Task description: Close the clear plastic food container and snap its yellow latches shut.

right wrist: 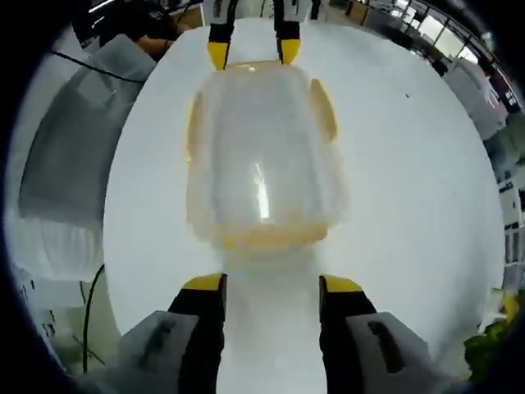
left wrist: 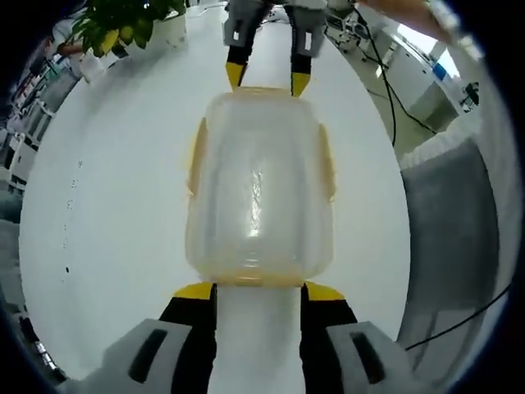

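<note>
The fingers of the left gripper stand apart with nothing between them, their yellow tips just short of the near end of the clear plastic food container. The right gripper mirrors this from the opposite end, its fingers likewise spread and empty. In the left gripper view the right gripper appears at the far end of the container, tips near or touching the rim; contact cannot be confirmed.

The container sits on the white worktop, roughly central, lengthwise between the two grippers. The lid appears to be seated on the base. Yellow latches show along both long sides and at the ends; they look flared outward, but whether any is snapped cannot be told through the translucent plastic.

Handling assessment: the container appears empty, so light, and liable to slide on the smooth worktop when pushed from one side only. Thin plastic walls will flex; the lid surface is glossy and likely slippery. Best purchase is judged to be on the latch tabs themselves, pressing each toward the wall while the opposite gripper braces the far side.

A potted plant, cables and grey fabric lie beyond the worktop edge, well apart.
</note>
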Demonstrator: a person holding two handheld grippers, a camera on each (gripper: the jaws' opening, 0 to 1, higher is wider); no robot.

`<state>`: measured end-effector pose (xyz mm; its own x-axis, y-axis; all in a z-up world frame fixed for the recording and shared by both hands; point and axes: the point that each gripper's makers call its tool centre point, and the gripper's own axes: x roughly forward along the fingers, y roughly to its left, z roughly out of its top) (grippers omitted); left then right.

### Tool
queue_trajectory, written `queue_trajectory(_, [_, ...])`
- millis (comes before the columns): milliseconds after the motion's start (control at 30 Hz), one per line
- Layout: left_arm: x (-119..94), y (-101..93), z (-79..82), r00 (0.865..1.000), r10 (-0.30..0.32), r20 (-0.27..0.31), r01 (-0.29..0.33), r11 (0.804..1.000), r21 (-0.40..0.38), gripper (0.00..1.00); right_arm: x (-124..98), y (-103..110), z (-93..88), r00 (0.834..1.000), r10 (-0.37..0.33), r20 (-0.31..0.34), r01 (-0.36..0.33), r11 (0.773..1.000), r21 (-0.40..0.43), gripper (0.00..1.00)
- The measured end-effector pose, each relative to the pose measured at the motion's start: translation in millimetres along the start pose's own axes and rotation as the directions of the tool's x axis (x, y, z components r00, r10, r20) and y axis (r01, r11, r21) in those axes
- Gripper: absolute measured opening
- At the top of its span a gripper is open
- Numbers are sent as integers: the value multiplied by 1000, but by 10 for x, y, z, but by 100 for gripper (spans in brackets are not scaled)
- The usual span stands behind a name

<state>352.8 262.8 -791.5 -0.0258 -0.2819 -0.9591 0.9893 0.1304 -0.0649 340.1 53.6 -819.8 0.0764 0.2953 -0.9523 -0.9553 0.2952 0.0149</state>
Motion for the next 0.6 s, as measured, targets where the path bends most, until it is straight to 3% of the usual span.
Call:
queue_trajectory(100, [-99,133,-132,999,31,25,-27,992,-127,28,-99,-78,-65,998,-32,54,23,988,150,36])
queue_trajectory(167, [-163,191,-226,998,38,42,-26,965,-261,31,-170,-103,-73,994,-34,107,3,961,278,35])
queue_trajectory(267, [-224,236,-190,989,52,138,13,901,-434,40,-279,-145,-25,982,-48,184,-46,878,477,39])
queue_trajectory(300, [-246,219,-147,982,47,182,58,845,-531,40,-333,-156,20,974,-57,221,-81,819,568,37])
queue_trajectory(333, [-267,194,-112,975,38,217,99,805,-585,39,-364,-145,70,965,-52,257,-122,779,615,34])
queue_trajectory(367, [-317,94,38,941,-20,339,240,745,-623,41,-416,-120,173,943,-41,330,-198,728,656,33])
queue_trajectory(400, [-361,46,139,906,-41,422,346,645,-681,45,-446,-114,251,923,-44,382,-251,684,685,35])
queue_trajectory(433, [-399,41,209,876,-41,480,422,546,-724,49,-493,-104,354,891,-49,451,-326,620,713,37])
queue_trajectory(467, [-413,56,251,852,-30,522,477,454,-752,51,-509,-87,411,872,-46,487,-377,570,730,38])
queue_trajectory(500, [-408,104,273,830,1,557,525,335,-783,52,-513,-59,448,858,-37,512,-418,527,740,37])
queue_trajectory(533, [-392,136,278,821,26,570,540,284,-792,51,-512,-26,482,845,-23,535,-458,487,744,35])
queue_trajectory(600, [-311,180,251,828,73,555,534,198,-822,49,-468,24,537,826,-3,564,-513,412,753,34])
